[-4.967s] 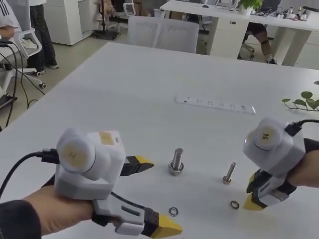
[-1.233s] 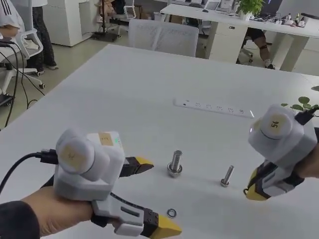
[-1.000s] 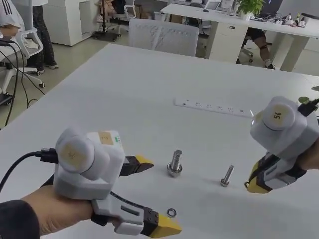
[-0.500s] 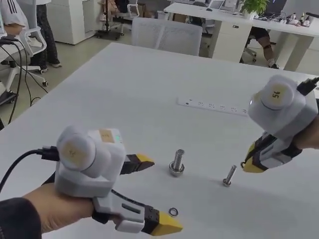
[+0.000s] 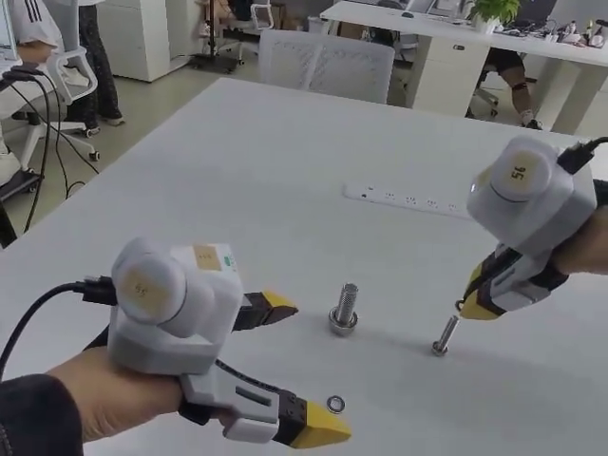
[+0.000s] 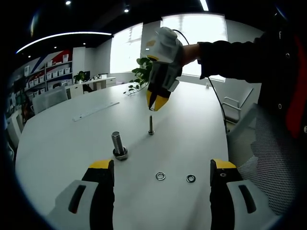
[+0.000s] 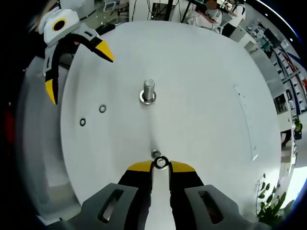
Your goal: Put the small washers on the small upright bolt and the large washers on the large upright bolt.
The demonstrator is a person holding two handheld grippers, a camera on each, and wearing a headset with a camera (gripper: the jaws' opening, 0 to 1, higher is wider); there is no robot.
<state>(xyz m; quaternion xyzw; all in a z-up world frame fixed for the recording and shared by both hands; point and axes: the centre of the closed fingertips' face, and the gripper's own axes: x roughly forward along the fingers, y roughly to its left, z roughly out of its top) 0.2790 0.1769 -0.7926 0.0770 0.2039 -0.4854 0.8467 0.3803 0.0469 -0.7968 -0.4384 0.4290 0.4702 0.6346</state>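
Since left tongs [image 6: 161, 165] had nothing to carry, I held them low over table [image 5: 237, 171], jaws wide apart, two loose washers [image 6: 160, 176] lying just ahead between them. Beyond, large bolt [image 5: 344, 308] stood upright — ring at its foot, washer or flange, couldn't tell. Farther off, right tongs [image 7: 161, 165] were clamped on small washer [image 7: 161, 162], held right above small bolt [image 5: 443, 336] so hole met tip; not yet dropped on. Loose washers' sizes too small to judge.
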